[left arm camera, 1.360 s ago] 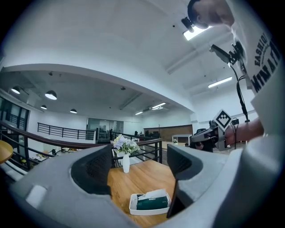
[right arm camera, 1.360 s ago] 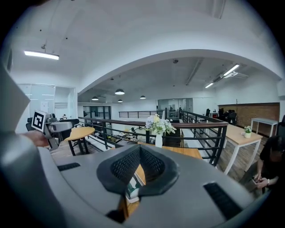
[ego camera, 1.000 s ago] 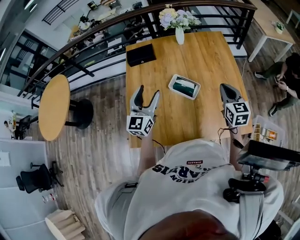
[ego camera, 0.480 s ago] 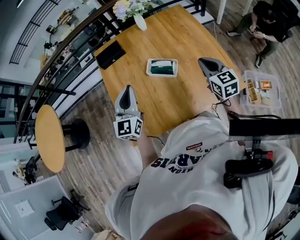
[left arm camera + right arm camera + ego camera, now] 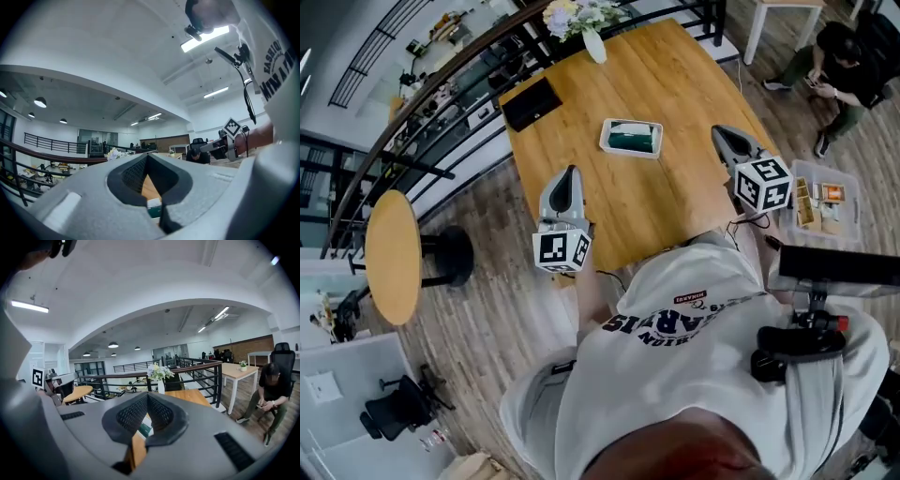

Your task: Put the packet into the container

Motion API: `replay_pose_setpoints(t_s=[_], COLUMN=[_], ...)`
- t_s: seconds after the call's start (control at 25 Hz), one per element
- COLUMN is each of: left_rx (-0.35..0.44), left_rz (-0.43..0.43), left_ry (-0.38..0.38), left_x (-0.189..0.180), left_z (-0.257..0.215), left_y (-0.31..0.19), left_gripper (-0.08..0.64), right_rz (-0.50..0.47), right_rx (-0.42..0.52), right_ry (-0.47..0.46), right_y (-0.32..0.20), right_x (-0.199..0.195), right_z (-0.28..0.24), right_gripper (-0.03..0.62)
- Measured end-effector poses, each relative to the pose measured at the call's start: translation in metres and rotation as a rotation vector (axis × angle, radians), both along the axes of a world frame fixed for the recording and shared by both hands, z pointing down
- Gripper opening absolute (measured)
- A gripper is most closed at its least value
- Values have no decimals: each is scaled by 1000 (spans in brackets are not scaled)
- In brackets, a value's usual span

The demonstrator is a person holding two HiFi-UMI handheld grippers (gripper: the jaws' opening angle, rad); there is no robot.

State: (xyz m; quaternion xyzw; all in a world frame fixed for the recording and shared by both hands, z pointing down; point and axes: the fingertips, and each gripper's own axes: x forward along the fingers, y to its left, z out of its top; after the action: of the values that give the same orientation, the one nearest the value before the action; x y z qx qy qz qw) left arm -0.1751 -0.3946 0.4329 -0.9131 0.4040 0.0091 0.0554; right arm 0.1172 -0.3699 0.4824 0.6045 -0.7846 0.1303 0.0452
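The left gripper [image 5: 570, 174] has its jaws pressed together with nothing between them, and its own view shows the pads meeting at the tip. The right gripper [image 5: 722, 134] is the same, closed and empty. Both hang over the near part of the wooden table [image 5: 675, 84] and point up the frame. The white container [image 5: 609, 141] sits between them and a little further up, to the upper right of the left gripper and the upper left of the right. Neither is clearly nearer. Its long axis runs almost left to right across the frame. The green packet [image 5: 630, 142] lies along that axis inside the rim, so the placing looks done and I'd judge no reach is needed. No other loose packet shows on the table, though the person's shoulder covers its near edge. Each gripper view shows only a sliver of the container below the pads. Whether the packet sits flat can't be made out.
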Motion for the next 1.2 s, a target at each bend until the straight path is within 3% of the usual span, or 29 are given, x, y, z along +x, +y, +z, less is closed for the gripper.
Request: replay_pose_setpoints(t_s=[0.36,0.6,1.2], left_rx=[-20,-71,-117], left_rz=[-95,-103,-78], left_ry=[24,114,136], left_x=[8,34,128], left_z=[-17,-18,8], left_y=[61,102,249], left_gripper=[-2,-2,-2], right_rz=[-148,-199,-174], right_rx=[8,34,16], right_ry=[-119,-69,12], right_y=[35,74,226], right_x=[-3,23,106], right_z=[-11,-11,19], right_gripper=[6,6,6])
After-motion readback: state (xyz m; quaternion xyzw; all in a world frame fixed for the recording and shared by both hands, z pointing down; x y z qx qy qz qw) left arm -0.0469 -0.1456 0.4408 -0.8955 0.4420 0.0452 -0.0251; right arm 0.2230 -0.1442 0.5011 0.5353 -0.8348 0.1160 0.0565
